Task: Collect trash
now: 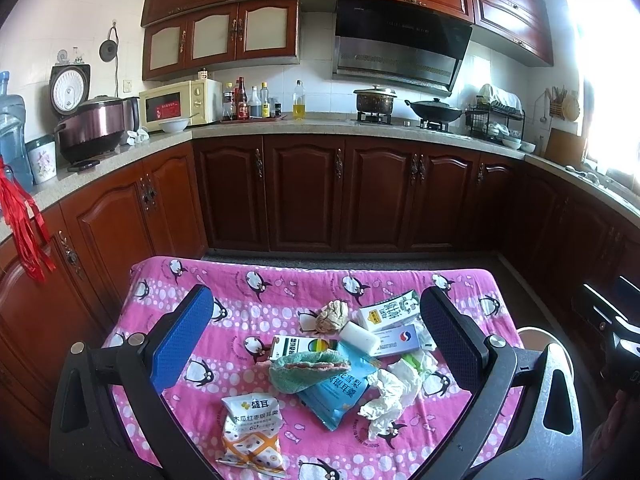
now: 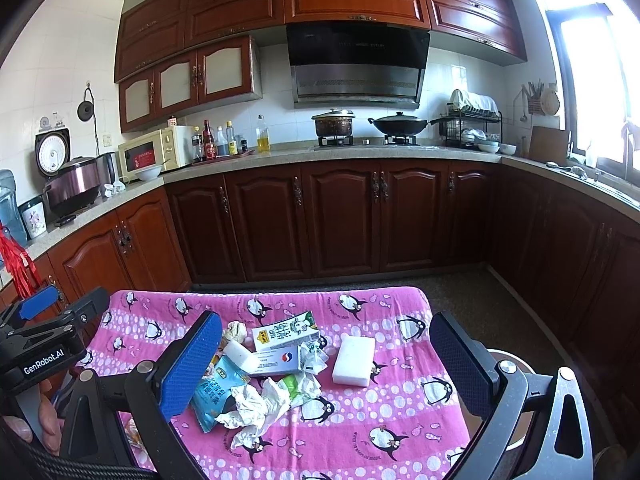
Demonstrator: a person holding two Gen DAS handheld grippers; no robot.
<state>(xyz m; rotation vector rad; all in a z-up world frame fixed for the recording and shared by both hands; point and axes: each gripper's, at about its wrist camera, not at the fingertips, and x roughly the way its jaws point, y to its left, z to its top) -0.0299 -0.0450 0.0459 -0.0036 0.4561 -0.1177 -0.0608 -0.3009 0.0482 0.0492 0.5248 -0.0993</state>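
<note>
Where dark wooden kitchen cabinets (image 2: 340, 220) wrap three walls, a bench (image 1: 256, 280) draped in a pink penguin cloth stands in the middle. Trash lies heaped on it: crumpled white tissue (image 1: 390, 396), a blue snack packet (image 1: 340, 394), a green cloth (image 1: 308, 370), a white-and-orange packet (image 1: 252, 424), small cartons (image 2: 286, 334) and a white block (image 2: 354, 360) set slightly apart. A round stool (image 2: 510, 360) sits just beside the bench. The left tool (image 1: 316, 340) and right tool (image 2: 326, 368) both hover above the heap, fingers spread wide, gripping nothing.
</note>
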